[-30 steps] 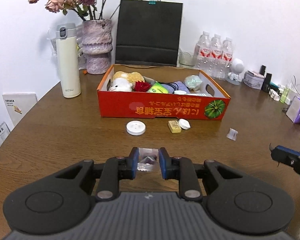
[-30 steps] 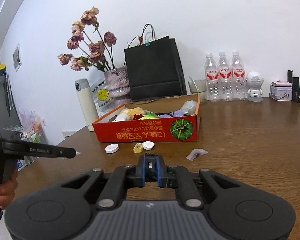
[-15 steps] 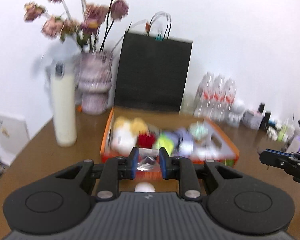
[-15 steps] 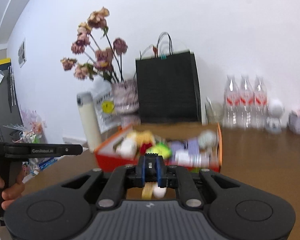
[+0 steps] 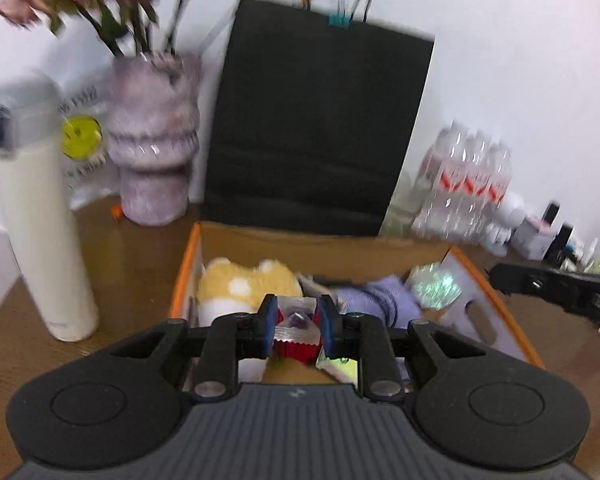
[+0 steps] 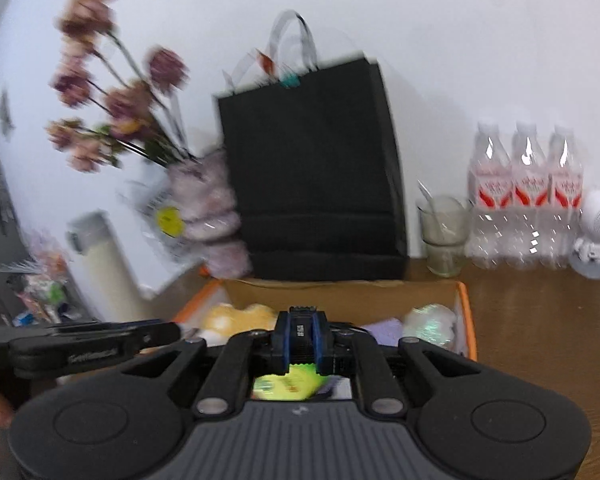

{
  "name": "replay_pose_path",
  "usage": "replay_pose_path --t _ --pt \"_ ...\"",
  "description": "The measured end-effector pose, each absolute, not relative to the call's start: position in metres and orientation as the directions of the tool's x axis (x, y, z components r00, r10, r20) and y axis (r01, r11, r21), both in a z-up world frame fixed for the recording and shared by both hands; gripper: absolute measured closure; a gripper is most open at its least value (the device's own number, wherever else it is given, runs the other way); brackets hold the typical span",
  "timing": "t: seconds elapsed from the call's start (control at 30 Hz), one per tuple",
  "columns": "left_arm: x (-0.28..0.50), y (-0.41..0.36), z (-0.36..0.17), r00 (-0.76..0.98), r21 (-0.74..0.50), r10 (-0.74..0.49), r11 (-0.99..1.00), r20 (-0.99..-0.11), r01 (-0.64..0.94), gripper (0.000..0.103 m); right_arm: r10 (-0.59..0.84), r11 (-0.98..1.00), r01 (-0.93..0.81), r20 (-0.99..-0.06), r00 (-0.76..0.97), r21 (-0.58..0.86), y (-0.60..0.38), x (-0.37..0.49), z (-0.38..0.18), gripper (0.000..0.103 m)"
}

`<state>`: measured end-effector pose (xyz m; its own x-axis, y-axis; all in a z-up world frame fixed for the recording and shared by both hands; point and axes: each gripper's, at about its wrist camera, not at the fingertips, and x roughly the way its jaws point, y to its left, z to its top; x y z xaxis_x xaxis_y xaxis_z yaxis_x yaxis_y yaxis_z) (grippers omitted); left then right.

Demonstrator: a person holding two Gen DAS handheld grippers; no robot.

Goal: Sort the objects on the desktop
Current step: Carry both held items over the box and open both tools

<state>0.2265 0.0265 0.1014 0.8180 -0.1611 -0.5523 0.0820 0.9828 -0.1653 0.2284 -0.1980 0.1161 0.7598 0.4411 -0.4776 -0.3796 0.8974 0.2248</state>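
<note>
Left gripper (image 5: 296, 322) clamped on clear sachet (image 5: 296, 320), poised over orange box (image 5: 184, 280) for dropping in. Right gripper (image 6: 302, 342), at 3 o'clock, jaws nearly shut on black block (image 6: 302, 328), perhaps.

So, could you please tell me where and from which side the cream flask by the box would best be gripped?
Probably the cream flask is best taken around its straight body, below the grey lid, coming in level from the front. It stands upright on the table, apart from the orange box, with the vase behind it, so its near side is open.
</note>
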Motion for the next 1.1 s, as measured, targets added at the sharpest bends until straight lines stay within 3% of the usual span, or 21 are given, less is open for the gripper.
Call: replay_pose_path --t 0.2,0.23,0.33,0.4,0.5,0.53,0.57,0.6,0.63,0.73,0.87,1.0,1.1 --pt "0.269 0.017 0.065 0.725 -0.117 -0.152 0.988 -0.672 0.098 0.080 0.353 0.935 -0.230 -0.680 0.643 0.268 -0.200 0.310 0.069 0.090" --pt "0.272 0.018 0.061 0.709 -0.122 -0.155 0.988 -0.688 0.097 0.075 0.342 0.940 -0.212 -0.705 0.622 0.268 -0.200 0.318 0.064 0.089" --pt "0.270 0.024 0.061 0.702 -0.148 -0.181 0.983 -0.689 0.108 0.062 0.316 0.948 -0.168 -0.741 0.593 0.270 -0.202 0.328 0.054 0.076" --pt "0.266 0.028 0.068 0.706 -0.155 -0.181 0.983 -0.685 0.102 0.058 0.320 0.946 -0.162 -0.739 0.593 0.280 -0.203 0.327 0.056 0.060" --pt "0.261 0.033 0.084 0.712 -0.162 -0.168 0.984 -0.682 0.076 0.042 0.302 0.952 -0.150 -0.740 0.601 0.267 -0.205 0.319 0.069 0.038" --pt "0.259 0.034 0.092 0.715 -0.153 -0.152 0.986 -0.683 0.064 0.032 0.295 0.955 -0.151 -0.746 0.598 0.256 -0.204 0.317 0.074 0.034" --pt "0.257 0.035 0.097 0.716 -0.137 -0.130 0.989 -0.686 0.048 0.015 0.283 0.959 -0.155 -0.758 0.588 0.237 -0.203 0.314 0.080 0.022" --pt "0.255 0.035 0.102 0.716 -0.118 -0.103 0.993 -0.691 0.029 0.006 0.266 0.964 -0.160 -0.773 0.576 0.212 -0.201 0.312 0.085 0.011" --pt "0.252 0.034 0.105 0.713 -0.098 -0.079 0.995 -0.697 0.014 0.000 0.241 0.970 -0.166 -0.790 0.563 0.178 -0.199 0.308 0.090 0.009" --pt "0.241 0.031 0.110 0.688 -0.047 -0.021 0.999 -0.725 -0.020 0.000 0.170 0.981 -0.169 -0.824 0.540 0.092 -0.195 0.292 0.102 0.009" --pt "0.210 0.025 0.122 0.754 0.001 0.076 0.995 -0.652 -0.100 0.000 0.187 0.980 -0.169 -0.788 0.586 0.107 -0.199 0.258 0.116 0.009" --pt "0.161 0.017 0.131 0.892 -0.024 0.064 0.996 -0.447 -0.083 0.000 0.280 0.960 -0.235 -0.611 0.741 0.156 -0.200 0.203 0.123 0.007" --pt "0.140 0.007 0.131 0.909 -0.034 0.022 0.999 -0.416 -0.040 0.000 0.266 0.964 -0.221 -0.509 0.819 0.148 -0.204 0.173 0.118 0.005"
